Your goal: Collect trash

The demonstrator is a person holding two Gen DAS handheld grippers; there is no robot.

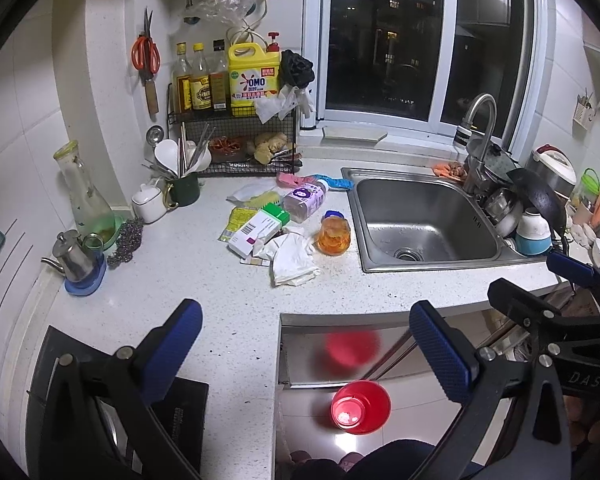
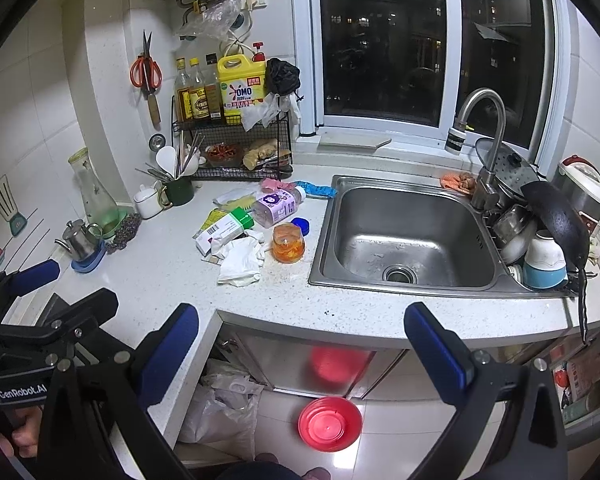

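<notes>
Trash lies in a pile on the white counter left of the sink: crumpled white tissue, a white-and-green box, a yellow-green packet, a purple-labelled plastic bottle and an orange jar. A red bin stands on the floor below the counter edge. My left gripper is open and empty, held above the counter's front edge. My right gripper is open and empty, just right of the left one.
A steel sink with a tap sits right of the pile, with stacked pots and bowls beyond it. A wire rack with bottles, a glass carafe, a small kettle and a stove line the left.
</notes>
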